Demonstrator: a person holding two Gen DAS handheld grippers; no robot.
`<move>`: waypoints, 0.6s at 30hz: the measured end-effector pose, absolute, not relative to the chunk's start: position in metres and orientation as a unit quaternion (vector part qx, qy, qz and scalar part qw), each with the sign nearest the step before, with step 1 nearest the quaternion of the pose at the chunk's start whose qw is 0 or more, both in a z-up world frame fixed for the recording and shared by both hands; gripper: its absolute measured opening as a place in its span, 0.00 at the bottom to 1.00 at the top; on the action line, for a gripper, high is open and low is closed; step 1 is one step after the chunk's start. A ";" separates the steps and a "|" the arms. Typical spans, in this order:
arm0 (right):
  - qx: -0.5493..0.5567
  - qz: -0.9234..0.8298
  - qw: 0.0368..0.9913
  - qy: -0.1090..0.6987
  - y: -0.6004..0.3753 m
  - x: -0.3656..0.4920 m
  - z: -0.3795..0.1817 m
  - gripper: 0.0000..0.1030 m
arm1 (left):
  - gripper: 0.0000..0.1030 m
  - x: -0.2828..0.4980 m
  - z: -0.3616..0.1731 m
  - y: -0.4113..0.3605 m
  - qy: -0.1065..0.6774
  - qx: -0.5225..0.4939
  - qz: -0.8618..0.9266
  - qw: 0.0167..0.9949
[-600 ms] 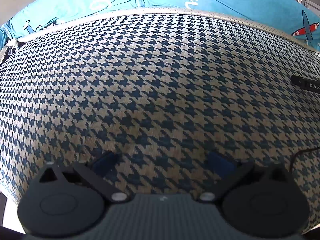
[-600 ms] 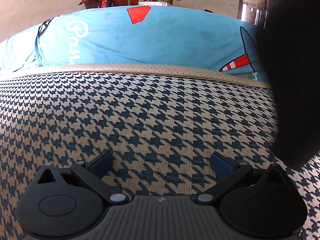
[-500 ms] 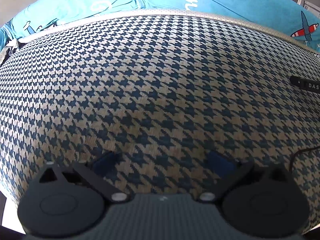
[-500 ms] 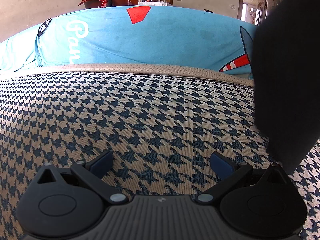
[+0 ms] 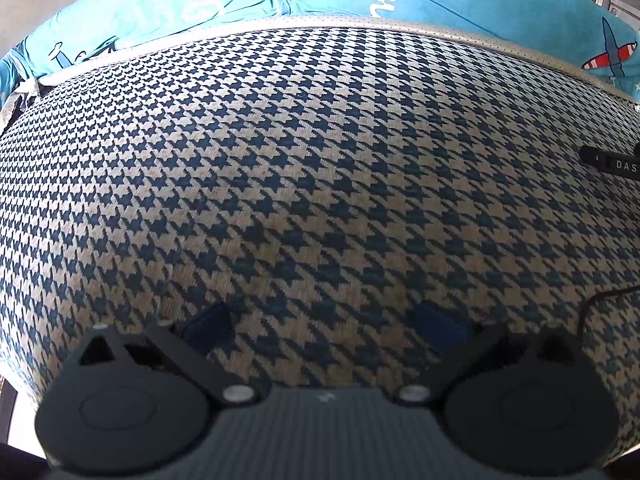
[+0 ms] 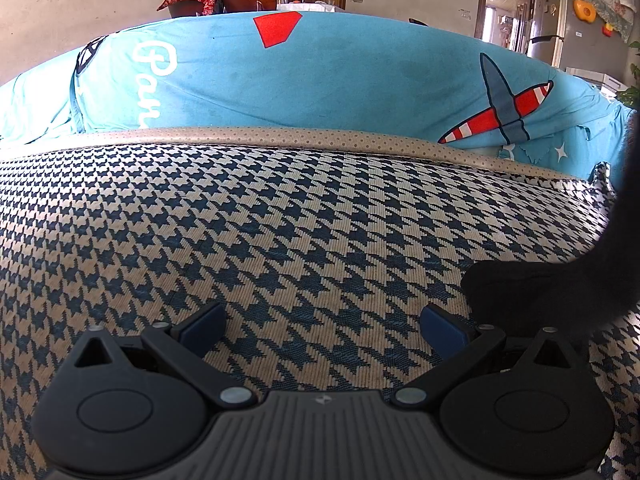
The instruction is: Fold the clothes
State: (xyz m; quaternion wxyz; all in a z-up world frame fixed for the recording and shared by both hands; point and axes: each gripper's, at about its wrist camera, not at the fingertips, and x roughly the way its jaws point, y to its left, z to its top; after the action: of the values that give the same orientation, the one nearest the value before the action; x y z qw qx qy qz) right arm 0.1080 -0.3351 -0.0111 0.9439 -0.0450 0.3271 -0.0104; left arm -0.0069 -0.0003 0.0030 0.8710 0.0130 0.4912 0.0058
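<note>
A black garment (image 6: 520, 288) hangs down the right edge of the right wrist view. Its lower end rests in a lump on the houndstooth seat cover (image 6: 280, 220), just beyond my right gripper's right finger (image 6: 442, 326). My right gripper (image 6: 322, 320) is open and low over the seat, with only the cover between its blue pads. In the left wrist view my left gripper (image 5: 324, 320) is open too, tilted steeply down at the same houndstooth cover (image 5: 320, 160), with no garment in sight.
A turquoise cover (image 6: 320, 80) with a red-striped plane print drapes the backrest behind a beige dotted border (image 6: 280, 136). A black labelled device (image 5: 612, 164) and a thin black cable (image 5: 600, 300) lie at the seat's right side. Doorways and a wall are far behind.
The black garment has dropped at the right of the right wrist view, uncovering the backrest, and its end now lies on the seat. The left wrist view is nearly the same.
</note>
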 end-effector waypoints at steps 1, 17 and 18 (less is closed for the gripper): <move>-0.045 -0.010 0.944 0.327 -0.335 0.108 -0.011 1.00 | 1.00 -0.007 0.003 0.001 0.492 0.013 0.006 0.871; -0.045 -0.010 0.944 0.327 -0.338 0.107 -0.011 1.00 | 1.00 -0.025 0.007 -0.007 0.489 0.016 0.009 0.872; -0.045 -0.010 0.944 0.327 -0.336 0.107 -0.012 1.00 | 1.00 -0.028 0.008 -0.010 0.489 0.017 0.009 0.872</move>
State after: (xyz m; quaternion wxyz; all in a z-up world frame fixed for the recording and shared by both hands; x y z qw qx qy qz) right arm 0.1071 -0.3360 -0.0117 0.9438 -0.0451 0.3272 -0.0104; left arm -0.0280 -0.0103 0.0076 0.8723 0.0168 0.4885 0.0095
